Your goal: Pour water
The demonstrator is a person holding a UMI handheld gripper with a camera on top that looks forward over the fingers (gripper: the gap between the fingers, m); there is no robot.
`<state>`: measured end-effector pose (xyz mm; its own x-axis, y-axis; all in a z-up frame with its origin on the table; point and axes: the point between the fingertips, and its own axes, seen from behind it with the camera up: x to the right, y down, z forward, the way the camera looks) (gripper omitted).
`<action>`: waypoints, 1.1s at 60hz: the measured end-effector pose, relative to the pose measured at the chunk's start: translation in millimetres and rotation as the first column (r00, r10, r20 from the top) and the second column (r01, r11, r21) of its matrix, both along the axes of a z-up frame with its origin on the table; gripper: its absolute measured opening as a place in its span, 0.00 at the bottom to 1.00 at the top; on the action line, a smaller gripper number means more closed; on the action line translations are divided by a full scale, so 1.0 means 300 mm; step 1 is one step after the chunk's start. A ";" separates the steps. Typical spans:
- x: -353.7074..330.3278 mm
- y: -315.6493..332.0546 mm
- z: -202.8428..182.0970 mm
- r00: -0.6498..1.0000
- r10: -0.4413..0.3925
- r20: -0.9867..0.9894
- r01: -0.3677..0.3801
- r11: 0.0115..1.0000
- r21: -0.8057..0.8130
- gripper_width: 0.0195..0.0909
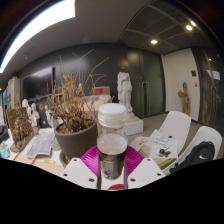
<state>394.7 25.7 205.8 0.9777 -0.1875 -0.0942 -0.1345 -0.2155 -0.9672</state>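
A clear plastic bottle point(112, 140) with a wide white cap stands upright between my fingers, with some water in its lower part. My gripper point(113, 165) is shut on the bottle, its magenta pads point(93, 160) pressing the bottle's sides low down. The bottle is held above the table, in front of the potted plant. No cup or other vessel to receive water is visible.
A grey pot with dry branches point(74, 130) stands just left of the bottle. Papers point(40, 147) and small objects lie on the table to the left. White chairs point(190, 140) are at the right. A white statue point(124, 90) stands beyond the bottle.
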 end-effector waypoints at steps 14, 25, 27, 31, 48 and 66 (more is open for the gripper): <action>0.055 -0.005 -0.335 0.999 -0.008 0.032 0.013 0.989 -0.149 0.14; 0.034 -0.017 -0.484 0.999 0.012 0.033 -0.005 0.977 -0.213 0.14; 0.023 -0.035 -0.486 0.999 0.020 0.037 -0.012 0.979 -0.204 0.15; 0.020 -0.041 -0.486 0.997 0.025 0.073 -0.011 0.983 -0.183 0.17; 0.011 -0.067 -0.468 1.000 0.009 0.009 -0.007 0.974 -0.225 0.94; -0.150 -0.350 -0.205 1.000 0.003 0.024 0.004 0.968 -0.252 0.93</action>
